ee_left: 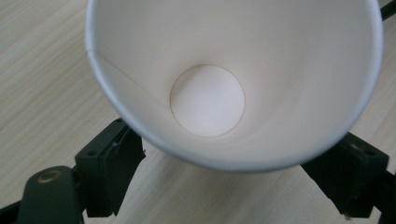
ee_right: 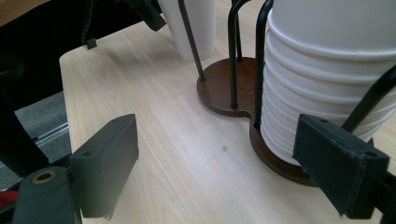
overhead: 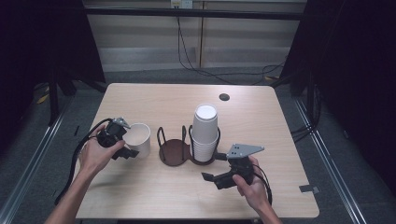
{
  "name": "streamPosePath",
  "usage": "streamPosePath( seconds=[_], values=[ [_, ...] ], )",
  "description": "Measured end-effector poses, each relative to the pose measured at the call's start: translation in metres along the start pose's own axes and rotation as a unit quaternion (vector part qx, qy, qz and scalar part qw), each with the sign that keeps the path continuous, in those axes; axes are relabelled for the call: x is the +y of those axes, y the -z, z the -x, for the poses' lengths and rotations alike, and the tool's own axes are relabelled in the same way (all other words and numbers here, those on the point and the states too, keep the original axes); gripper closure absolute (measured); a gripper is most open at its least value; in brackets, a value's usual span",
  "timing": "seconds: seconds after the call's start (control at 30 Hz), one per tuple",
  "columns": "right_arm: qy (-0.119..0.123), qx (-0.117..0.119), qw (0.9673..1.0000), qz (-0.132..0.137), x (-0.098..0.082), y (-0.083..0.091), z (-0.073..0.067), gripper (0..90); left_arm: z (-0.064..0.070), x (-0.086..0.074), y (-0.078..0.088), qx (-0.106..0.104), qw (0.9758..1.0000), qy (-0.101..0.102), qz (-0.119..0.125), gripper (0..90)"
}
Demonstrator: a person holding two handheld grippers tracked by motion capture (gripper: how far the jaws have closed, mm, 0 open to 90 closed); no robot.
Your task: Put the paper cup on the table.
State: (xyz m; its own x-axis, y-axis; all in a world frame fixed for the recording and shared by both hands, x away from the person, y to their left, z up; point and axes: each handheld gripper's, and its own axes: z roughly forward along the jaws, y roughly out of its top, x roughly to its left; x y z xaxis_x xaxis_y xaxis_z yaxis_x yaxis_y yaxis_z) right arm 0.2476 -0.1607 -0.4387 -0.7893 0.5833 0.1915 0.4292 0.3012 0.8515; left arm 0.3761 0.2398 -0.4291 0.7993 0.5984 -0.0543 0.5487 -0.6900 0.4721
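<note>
Holding the single paper cup [overhead: 138, 136] at centre-left in my clamped left gripper [overhead: 125, 140], I judge the next move: seat it upright in the holder's empty ring [overhead: 172, 148], right gripper [overhead: 211, 178] standing apart.

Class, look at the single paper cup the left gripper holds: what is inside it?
Nothing: the single paper cup shows a bare white base and side seam. The table directly under its base is covered.

A light wooden table [overhead: 140, 186] has a small dark round hole [overhead: 224, 97] near its far edge. Black cables [overhead: 196, 65] trail across the grey floor beyond it.
</note>
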Motion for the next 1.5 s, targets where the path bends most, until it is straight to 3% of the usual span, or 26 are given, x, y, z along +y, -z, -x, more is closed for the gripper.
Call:
streamPosePath(
  seconds=[0.07,0.17,0.27,0.47,0.7,0.77,0.9,0.97,1.03,1.23,1.27,1.33,1.37,1.4,1.47,1.5],
  values=[
    [-0.001,-0.003,1.0000,0.001,0.000,0.001,0.000,13.9,0.002,-0.003,0.002,0.022,0.9998,-0.005,-0.002,15.9],
    [-0.003,-0.004,1.0000,0.000,0.000,0.001,0.001,13.9,0.002,-0.008,0.005,0.006,0.9997,-0.004,0.022,16.0],
    [-0.003,-0.004,1.0000,-0.001,-0.001,0.001,0.001,13.9,0.004,-0.013,0.006,-0.007,0.9988,0.009,0.047,16.3],
    [-0.004,-0.005,1.0000,0.001,-0.001,0.001,0.002,13.9,0.009,-0.021,0.006,-0.022,0.9970,0.031,0.067,16.4],
    [-0.005,-0.008,1.0000,0.000,-0.002,0.002,0.002,13.9,0.017,-0.032,0.015,-0.009,0.9973,0.008,0.072,16.9],
    [-0.003,-0.011,0.9999,-0.003,-0.003,0.001,0.001,13.9,0.019,-0.036,0.020,-0.011,0.9959,0.008,0.089,16.9],
    [-0.005,-0.014,0.9999,-0.001,-0.003,0.000,0.002,13.9,0.028,-0.044,0.024,-0.024,0.9918,0.007,0.125,16.9],
    [-0.003,-0.016,0.9999,0.001,-0.003,0.001,0.001,13.9,0.034,-0.046,0.024,-0.020,0.9913,-0.006,0.130,17.0],
    [-0.003,-0.024,0.9997,0.008,-0.003,0.002,0.001,14.0,0.042,-0.049,0.025,-0.016,0.9889,-0.015,0.147,17.4],
    [-0.010,-0.044,0.9986,0.026,-0.003,0.008,0.004,14.0,0.056,-0.055,0.028,-0.007,0.9840,-0.017,0.177,17.4],
    [-0.011,-0.046,0.9985,0.027,-0.003,0.009,0.004,14.0,0.059,-0.057,0.028,-0.013,0.9811,-0.013,0.192,17.4],
    [-0.010,-0.046,0.9985,0.028,-0.003,0.009,0.004,14.0,0.062,-0.059,0.029,-0.029,0.9785,-0.012,0.204,17.4],
    [-0.011,-0.045,0.9985,0.029,-0.003,0.009,0.004,14.0,0.064,-0.061,0.030,-0.033,0.9734,-0.008,0.226,17.4],
    [-0.011,-0.044,0.9986,0.027,-0.003,0.009,0.004,14.0,0.065,-0.063,0.032,-0.032,0.9700,-0.011,0.241,18.2],
    [-0.010,-0.044,0.9986,0.026,-0.004,0.008,0.003,14.0,0.069,-0.065,0.032,-0.029,0.9683,-0.003,0.248,19.8],
    [-0.010,-0.043,0.9987,0.025,-0.004,0.008,0.003,14.0,0.071,-0.067,0.031,-0.040,0.9651,0.004,0.259,19.8]
  ],
)
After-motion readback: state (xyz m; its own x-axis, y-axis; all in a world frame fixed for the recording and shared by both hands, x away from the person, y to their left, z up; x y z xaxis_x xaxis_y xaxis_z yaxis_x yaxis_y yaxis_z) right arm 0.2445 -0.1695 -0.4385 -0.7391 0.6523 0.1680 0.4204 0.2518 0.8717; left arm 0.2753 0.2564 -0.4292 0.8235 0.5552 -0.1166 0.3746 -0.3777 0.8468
